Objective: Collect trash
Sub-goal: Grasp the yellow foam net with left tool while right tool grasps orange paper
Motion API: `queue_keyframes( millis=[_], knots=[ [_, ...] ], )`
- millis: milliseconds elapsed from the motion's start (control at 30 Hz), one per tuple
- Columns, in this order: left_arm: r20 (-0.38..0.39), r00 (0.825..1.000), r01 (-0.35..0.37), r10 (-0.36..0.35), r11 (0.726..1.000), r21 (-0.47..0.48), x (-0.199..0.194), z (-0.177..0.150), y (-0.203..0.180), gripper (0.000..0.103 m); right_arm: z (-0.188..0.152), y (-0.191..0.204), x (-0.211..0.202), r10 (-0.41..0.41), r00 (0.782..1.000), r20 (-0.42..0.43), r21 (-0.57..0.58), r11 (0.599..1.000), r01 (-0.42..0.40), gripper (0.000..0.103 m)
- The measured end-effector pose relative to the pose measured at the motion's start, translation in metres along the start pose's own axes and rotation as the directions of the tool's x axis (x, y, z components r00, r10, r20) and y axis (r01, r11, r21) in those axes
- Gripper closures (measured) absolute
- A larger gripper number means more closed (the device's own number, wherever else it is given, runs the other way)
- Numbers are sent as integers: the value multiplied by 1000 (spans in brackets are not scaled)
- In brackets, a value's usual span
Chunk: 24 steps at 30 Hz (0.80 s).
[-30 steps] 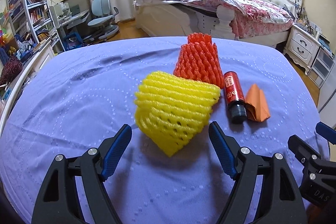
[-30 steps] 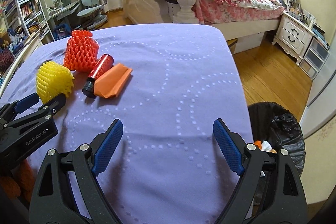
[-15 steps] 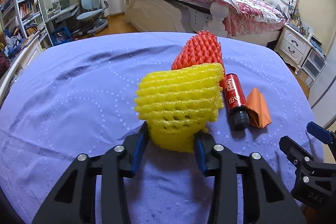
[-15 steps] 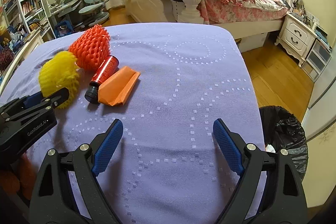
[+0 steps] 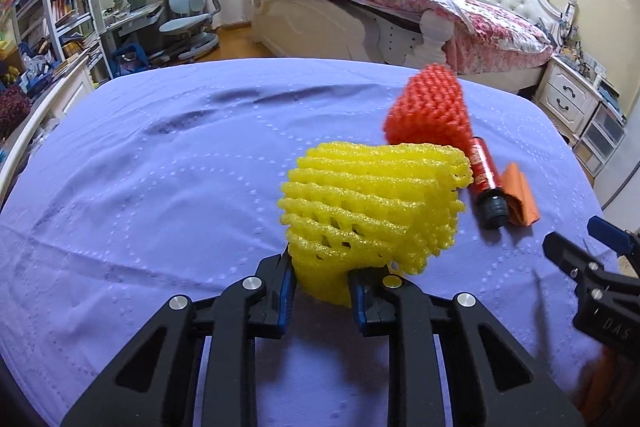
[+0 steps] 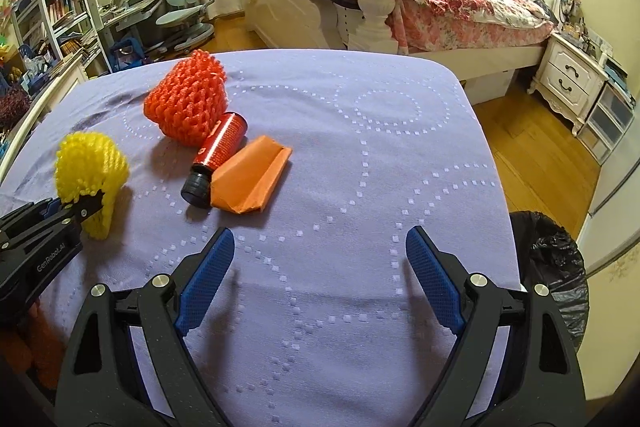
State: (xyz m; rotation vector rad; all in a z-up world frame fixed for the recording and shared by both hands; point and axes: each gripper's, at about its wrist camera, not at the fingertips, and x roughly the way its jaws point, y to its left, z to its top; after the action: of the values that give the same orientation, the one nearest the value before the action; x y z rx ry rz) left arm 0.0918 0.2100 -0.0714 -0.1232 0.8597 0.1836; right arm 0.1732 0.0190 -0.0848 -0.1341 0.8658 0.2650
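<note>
A yellow foam fruit net is pinched at its near end by my left gripper, whose jaws are still closing on it; the net stands squeezed above the purple cloth. From the right wrist view the same net sticks up from the left gripper. Behind it lie an orange-red foam net, a red bottle with a black cap and a folded orange paper. My right gripper hangs open over bare cloth, with nothing between its fingers.
The purple tablecloth ends at a right edge, and a black-bagged trash bin stands on the wooden floor below it. A bed, a nightstand, a desk chair and shelves fill the room behind.
My left gripper went from wide open around the yellow net to clamped on its near end, and the net is squashed and raised. The right gripper stayed open.
</note>
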Motion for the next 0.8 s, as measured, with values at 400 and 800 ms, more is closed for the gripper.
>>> queue_keyframes(
  millis=[400,800],
  knots=[
    [11,998,-61,61,998,-13,-3,-1,37,79,23,18,6,-9,999,42,0,1000,9,18],
    [9,999,-50,50,999,-23,-1,0,43,79,37,23,24,-1,1000,-28,6,1000,1,32]
  ],
)
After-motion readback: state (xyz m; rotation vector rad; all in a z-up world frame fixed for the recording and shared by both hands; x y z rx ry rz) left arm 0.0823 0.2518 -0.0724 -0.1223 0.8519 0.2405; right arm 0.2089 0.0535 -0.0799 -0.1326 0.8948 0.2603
